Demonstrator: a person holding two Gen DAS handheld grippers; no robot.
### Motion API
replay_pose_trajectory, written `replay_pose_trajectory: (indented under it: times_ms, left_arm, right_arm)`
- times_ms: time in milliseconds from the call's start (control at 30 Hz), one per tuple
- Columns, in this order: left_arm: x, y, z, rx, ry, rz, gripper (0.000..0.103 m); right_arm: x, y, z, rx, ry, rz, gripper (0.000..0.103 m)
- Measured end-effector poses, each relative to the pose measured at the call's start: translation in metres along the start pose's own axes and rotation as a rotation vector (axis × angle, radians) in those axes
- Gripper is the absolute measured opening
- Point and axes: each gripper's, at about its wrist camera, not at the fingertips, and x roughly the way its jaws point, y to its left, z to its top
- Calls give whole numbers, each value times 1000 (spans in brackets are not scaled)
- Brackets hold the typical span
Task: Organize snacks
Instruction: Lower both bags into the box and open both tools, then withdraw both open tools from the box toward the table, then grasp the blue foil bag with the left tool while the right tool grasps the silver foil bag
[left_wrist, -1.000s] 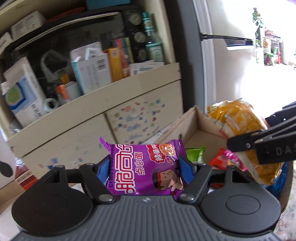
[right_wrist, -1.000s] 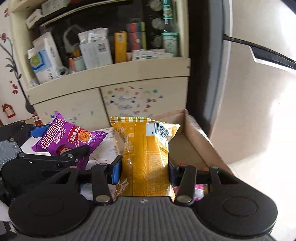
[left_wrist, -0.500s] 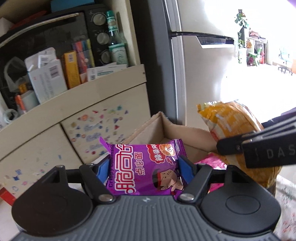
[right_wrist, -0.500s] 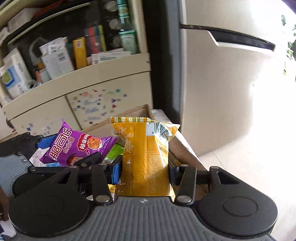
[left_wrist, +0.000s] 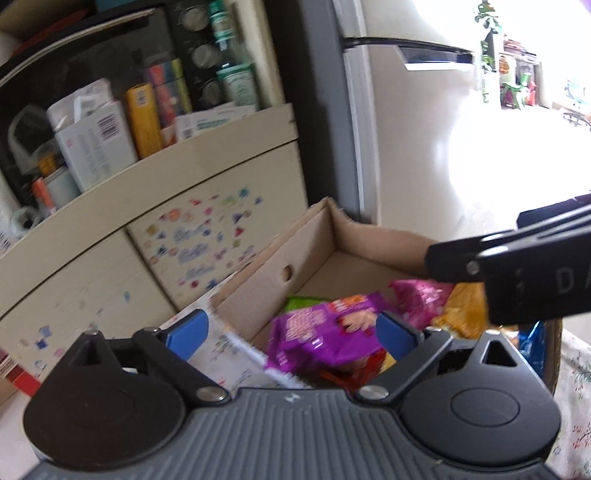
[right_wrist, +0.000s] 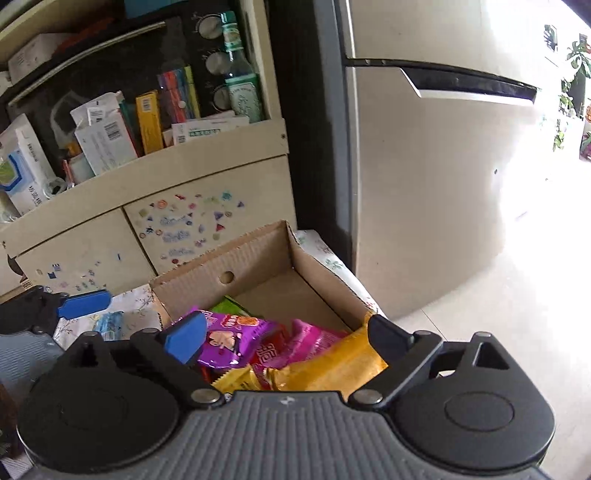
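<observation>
Both snack packets have left their claws since the earlier frames: the purple packet (left_wrist: 317, 339), formerly pinched by the left gripper (left_wrist: 291, 332), and the yellow packet (right_wrist: 332, 363), formerly pinched by the right gripper (right_wrist: 288, 338), now lie loose in the cardboard box (right_wrist: 255, 266). Jaws of each gripper have just been opening and stand spread wide; the pads press on nothing, though the packets still show between and below them. Box contents, counted where visible: one purple packet at the near left, one magenta packet (right_wrist: 314, 339) at centre, one yellow packet against the near right wall, one green packet (right_wrist: 231, 306) partly buried behind the purple one, and red wrapping (right_wrist: 264, 354) underneath, count uncertain. One round hole (right_wrist: 226, 277) in the box's far wall. Box stands on a floral cloth (right_wrist: 125, 306) before a cream cabinet (right_wrist: 110, 243) with stickers on its doors; the shelf above holds assorted cartons and one green-labelled bottle (right_wrist: 240, 85). One refrigerator (right_wrist: 424, 184) stands to the right. One small blue packet (right_wrist: 110, 321) lies on the cloth, outside the box at its left.
</observation>
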Motion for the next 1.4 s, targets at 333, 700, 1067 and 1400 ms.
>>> replay_pose_trajectory:
  times_ms: [333,700,1067,1400]
  left_arm:
    - [-33,61,-14,5,12,89,101]
    - [-39,114,-52,15,118,135,101]
    - [-8,144,-75,-83,207,40,101]
    - [19,135,-93,90,205,-116,101]
  right_arm:
    - [2,29,-9,-81,-11,119,103]
    - [9,89,-32,-290,80,254,103]
    - [36,137,-62,-382,272,370,101]
    - [62,160,-87,-378,418,399,96]
